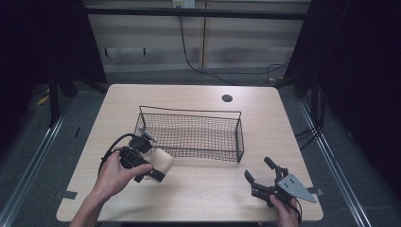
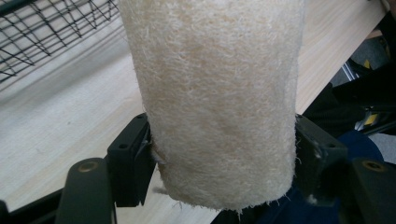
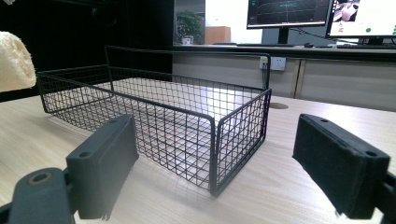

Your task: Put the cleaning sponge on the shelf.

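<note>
Left gripper view shows the left gripper (image 2: 223,149) clamped on a pale, fibrous loofah sponge (image 2: 215,93), jaws pinching both sides near its lower end. Held just above the worktop (image 1: 208,189) beside the wire basket (image 1: 189,135), the sponge looks light, soft and springy, rough enough not to slip. A mid-body grip suits it. Well apart, the right gripper (image 1: 259,174) rests with jaws spread, holding nothing.

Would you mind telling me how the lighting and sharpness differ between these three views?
High view: dim, dark surroundings, evenly lit table. Left gripper view: the loofah sponge is sharp up close, the wire basket behind it soft. Right gripper view: basket mesh crisp with glare on its floor, near jaws blurred.
</note>
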